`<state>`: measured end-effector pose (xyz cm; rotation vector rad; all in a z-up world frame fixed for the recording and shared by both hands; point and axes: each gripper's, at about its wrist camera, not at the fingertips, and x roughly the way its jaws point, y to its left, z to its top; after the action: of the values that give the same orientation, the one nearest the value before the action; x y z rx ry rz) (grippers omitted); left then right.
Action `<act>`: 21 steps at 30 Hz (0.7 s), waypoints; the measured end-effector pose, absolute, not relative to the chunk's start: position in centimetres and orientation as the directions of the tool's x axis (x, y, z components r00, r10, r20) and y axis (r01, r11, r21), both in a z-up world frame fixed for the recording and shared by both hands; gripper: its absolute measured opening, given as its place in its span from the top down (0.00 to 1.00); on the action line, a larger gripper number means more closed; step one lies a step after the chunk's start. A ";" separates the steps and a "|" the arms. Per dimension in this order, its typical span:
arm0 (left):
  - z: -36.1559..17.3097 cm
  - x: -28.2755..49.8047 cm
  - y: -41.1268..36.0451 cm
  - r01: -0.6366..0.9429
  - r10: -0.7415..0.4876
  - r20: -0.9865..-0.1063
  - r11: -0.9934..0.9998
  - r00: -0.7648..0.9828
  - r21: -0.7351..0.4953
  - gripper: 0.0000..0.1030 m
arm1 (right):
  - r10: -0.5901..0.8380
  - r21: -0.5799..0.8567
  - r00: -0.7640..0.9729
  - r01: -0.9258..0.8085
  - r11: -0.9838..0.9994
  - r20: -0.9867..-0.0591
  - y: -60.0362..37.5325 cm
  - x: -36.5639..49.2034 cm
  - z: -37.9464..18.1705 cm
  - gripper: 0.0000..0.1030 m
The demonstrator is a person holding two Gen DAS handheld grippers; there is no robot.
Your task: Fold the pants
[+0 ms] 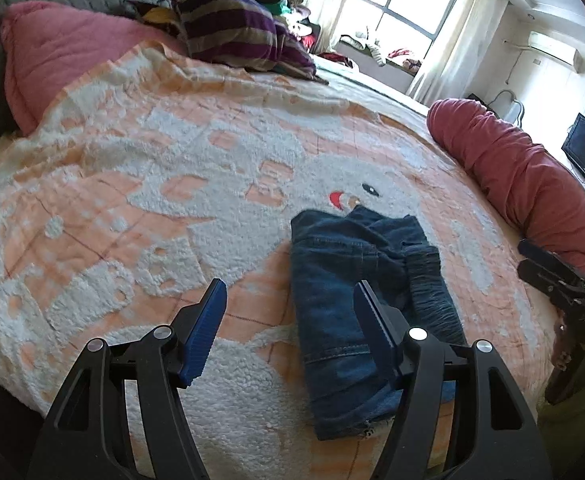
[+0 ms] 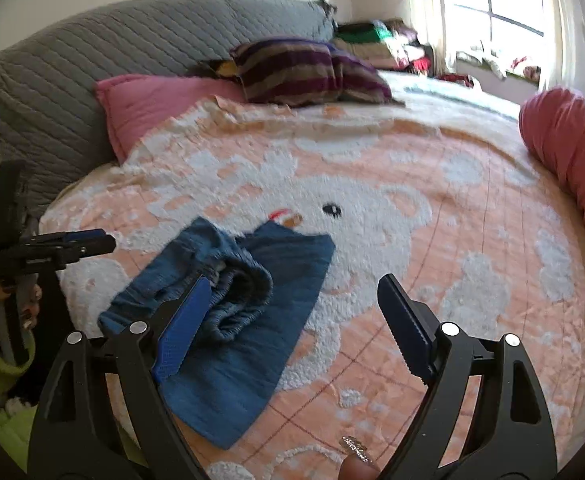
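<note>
Blue-padded black left gripper (image 1: 290,304) hangs with jaws spread wide and nothing between them, above the near edge of the folded dark blue denim pants (image 1: 356,312). These lie on the peach-and-white fleecy bear blanket (image 1: 132,184). Alongside, the right gripper (image 2: 292,304) likewise gapes, gripping nothing.

The pants (image 1: 344,300) (image 2: 228,320) are dark blue denim, folded into a compact oblong bundle lying flat. In the left wrist view the bundle lies just ahead of the left gripper (image 1: 290,304) — mostly by its right finger, which overlaps the near edge. In the right wrist view it lies ahead and to the left of the right gripper (image 2: 292,300), partly behind the left finger. The gathered elastic waistband sits bunched on top — stitched hems show at the edges.
</note>
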<state>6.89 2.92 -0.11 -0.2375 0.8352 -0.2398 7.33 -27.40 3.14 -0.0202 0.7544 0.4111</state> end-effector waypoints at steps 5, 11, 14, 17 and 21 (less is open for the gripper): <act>-1.8 7.6 1.9 0.131 -0.328 -0.724 0.940 0.606 -0.316 0.37 | 0.389 0.215 0.580 -0.347 0.913 -0.716 -27.5 9.0 0.8 0.23; -3.4 8.6 0.8 0.144 -0.359 -0.745 0.930 0.562 -0.339 0.37 | 0.404 0.275 0.501 -0.313 0.909 -0.765 -27.1 11.0 -1.9 0.31; -4.1 9.0 0.5 0.145 -0.368 -0.750 0.926 0.550 -0.348 0.37 | 0.418 0.308 0.471 -0.295 0.904 -0.776 -27.0 11.9 -2.8 0.36; -4.6 9.6 0.3 0.142 -0.372 -0.755 0.924 0.540 -0.354 0.37 | 0.440 0.341 0.433 -0.290 0.894 -0.787 -26.7 12.8 -3.9 0.42; -4.9 10.2 -0.1 0.147 -0.381 -0.761 0.921 0.526 -0.360 0.37 | 0.458 0.364 0.396 -0.292 0.885 -0.796 -26.1 13.6 -5.0 0.47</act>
<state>10.24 -0.11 -4.95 -0.2652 0.9691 -0.3204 13.60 -26.10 -5.04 0.1757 1.0627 0.4782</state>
